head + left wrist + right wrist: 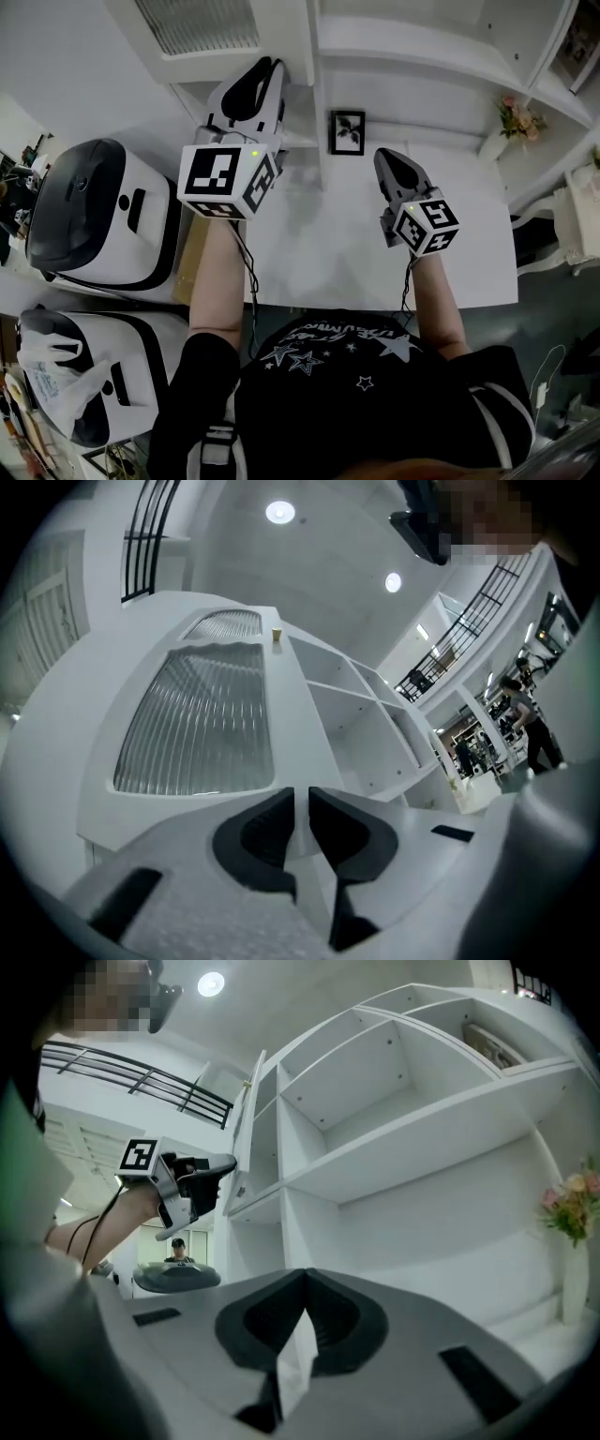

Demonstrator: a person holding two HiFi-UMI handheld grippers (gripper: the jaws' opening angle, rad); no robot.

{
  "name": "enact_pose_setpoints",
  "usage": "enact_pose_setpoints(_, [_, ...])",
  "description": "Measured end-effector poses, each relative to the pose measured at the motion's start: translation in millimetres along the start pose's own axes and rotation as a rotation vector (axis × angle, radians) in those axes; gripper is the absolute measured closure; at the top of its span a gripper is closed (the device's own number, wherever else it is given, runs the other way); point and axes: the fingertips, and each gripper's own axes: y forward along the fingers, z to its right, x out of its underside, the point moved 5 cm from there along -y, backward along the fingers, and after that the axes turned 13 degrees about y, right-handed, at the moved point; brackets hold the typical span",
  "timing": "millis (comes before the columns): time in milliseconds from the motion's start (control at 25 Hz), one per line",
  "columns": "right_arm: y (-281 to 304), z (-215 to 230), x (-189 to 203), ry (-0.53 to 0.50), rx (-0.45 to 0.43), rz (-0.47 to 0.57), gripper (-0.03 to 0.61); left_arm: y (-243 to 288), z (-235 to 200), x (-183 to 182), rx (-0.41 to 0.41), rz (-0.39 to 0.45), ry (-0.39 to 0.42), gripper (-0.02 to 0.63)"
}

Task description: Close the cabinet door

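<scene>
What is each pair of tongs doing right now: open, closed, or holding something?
Left tongs: closed on the edge of the cabinet door.
Right tongs: closed, holding nothing.

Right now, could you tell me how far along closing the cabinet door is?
Done: nothing yet; the cabinet door stands open, swung away from the shelves. In hand: the left gripper is shut on the door's edge, while the right gripper is shut and empty. Remaining: swinging the door closed over the shelves.
</scene>
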Motion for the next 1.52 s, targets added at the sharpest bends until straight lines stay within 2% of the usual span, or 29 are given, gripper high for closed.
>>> enact_pose_setpoints(360, [9, 21, 0, 0.008, 0.002, 0.000, 0.572, 27, -5, 13, -0.041, -0.041, 0.049, 0.580])
enact_pose_setpoints(800, [9, 48, -5, 0.022, 0.027, 0.013, 0.572, 51, -11, 25, -0.087, -0.081, 0.056, 0.597])
enact_pose_setpoints(1160, [-5, 60, -10, 0.037, 0.016, 0.003, 0.572, 53, -11, 25, -0.136, -0.098, 0.048, 0.598])
enact_pose_setpoints(1400, [-18, 67, -16, 0.038, -0.026, -0.046, 0.574, 46, -5, 23, -0.221, -0.121, 0.015, 0.592])
enact_pose_setpoints(1520, [-28, 66, -19, 0.020, -0.042, -0.070, 0.572, 36, 5, 23, -0.233, -0.136, -0.010, 0.555])
